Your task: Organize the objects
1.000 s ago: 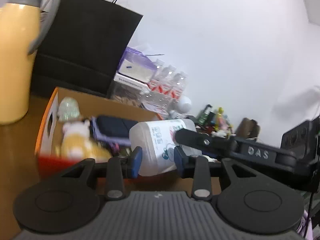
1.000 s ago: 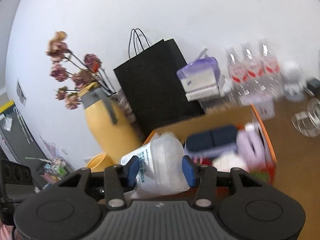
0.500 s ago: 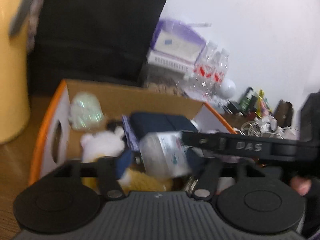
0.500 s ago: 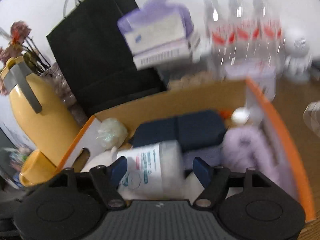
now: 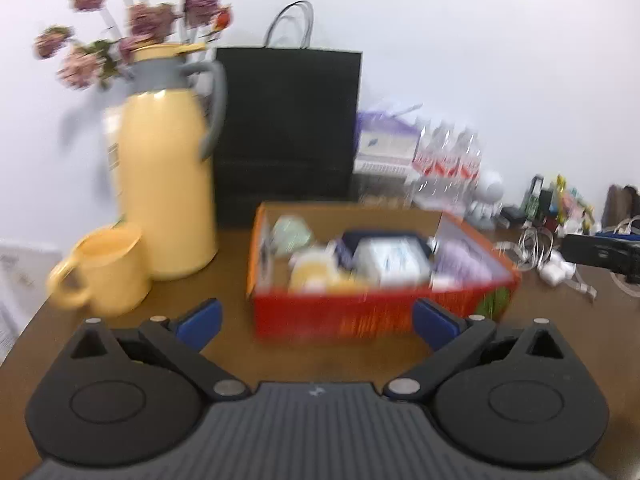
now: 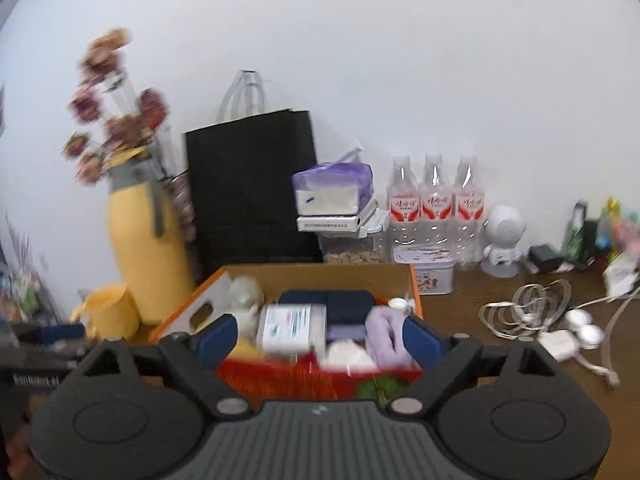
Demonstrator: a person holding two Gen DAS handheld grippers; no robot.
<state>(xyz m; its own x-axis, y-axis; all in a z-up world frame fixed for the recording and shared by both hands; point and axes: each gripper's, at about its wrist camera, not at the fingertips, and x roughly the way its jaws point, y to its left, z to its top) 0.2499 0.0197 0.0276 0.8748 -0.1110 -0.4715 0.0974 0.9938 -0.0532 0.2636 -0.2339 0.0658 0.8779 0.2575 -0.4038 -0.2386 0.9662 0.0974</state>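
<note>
A red and orange box (image 5: 384,316) sits on the brown bench (image 5: 232,344). At left stand a yellow jug (image 5: 164,184) with a grey collar and a yellow mug (image 5: 108,272). The bag (image 5: 288,128) behind is black. Three clear bottles (image 6: 436,208) at centre right carry red and white labels.

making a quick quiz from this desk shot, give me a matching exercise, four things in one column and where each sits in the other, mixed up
Things:
1. white jar
2. yellow mug
3. black paper bag
4. water bottles

Places:
A. by the wall, behind the box
B. lying in the box
C. right of the purple tissue pack
D. on the table, in front of the yellow thermos

Pairs: 1-B, 2-D, 3-A, 4-C
</note>
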